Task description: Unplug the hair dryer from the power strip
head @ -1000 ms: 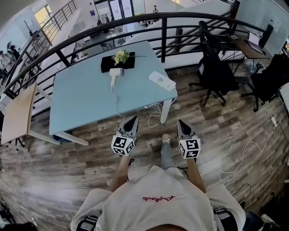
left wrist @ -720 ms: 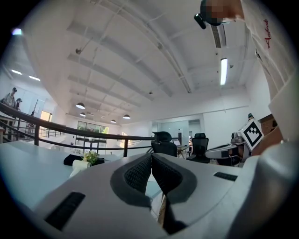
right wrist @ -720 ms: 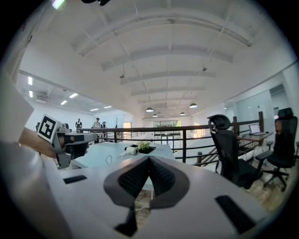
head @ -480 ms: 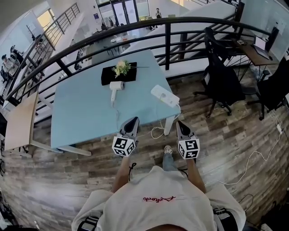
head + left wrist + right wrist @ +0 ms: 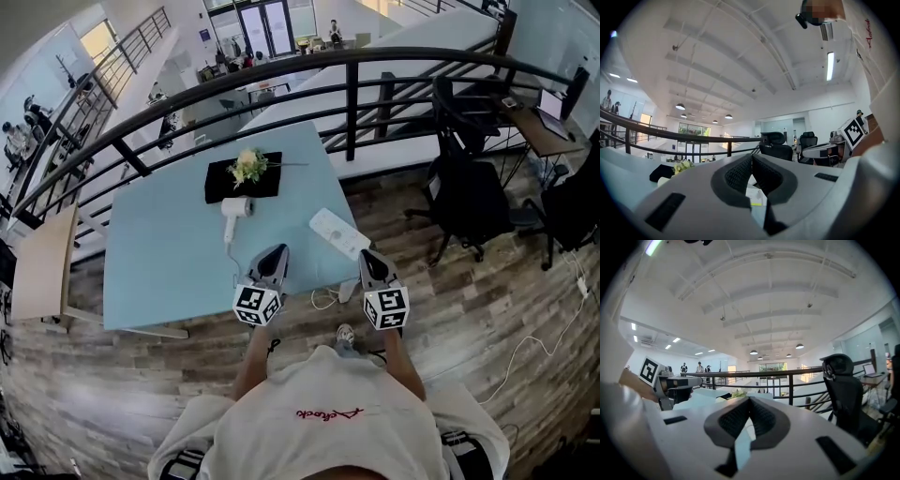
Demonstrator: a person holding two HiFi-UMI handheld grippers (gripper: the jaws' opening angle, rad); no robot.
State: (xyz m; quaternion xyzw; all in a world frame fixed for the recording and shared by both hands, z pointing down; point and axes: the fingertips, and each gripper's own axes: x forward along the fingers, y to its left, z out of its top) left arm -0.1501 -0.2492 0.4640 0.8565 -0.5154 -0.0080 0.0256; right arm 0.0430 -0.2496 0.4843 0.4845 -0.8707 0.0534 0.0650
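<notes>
A white hair dryer (image 5: 233, 209) lies on the light blue table (image 5: 159, 262), its cord trailing toward the near edge. The white power strip (image 5: 339, 233) lies at the table's near right corner; a sliver of that strip (image 5: 756, 196) shows behind the left jaws. Whether the plug sits in it I cannot tell. My left gripper (image 5: 277, 250) (image 5: 751, 157) is shut and empty, just over the table's near edge below the dryer. My right gripper (image 5: 367, 256) (image 5: 750, 399) is shut and empty, close to the strip's near end. Both point level at the table.
A black mat with flowers (image 5: 246, 172) lies at the table's far side before a dark railing (image 5: 349, 66). Black office chairs (image 5: 466, 192) stand to the right. A loose white cable (image 5: 324, 298) lies on the wooden floor under the table corner.
The person has walked toward the table, which now lies closer. Both shut grippers went from above the floor to the table's near edge.
</notes>
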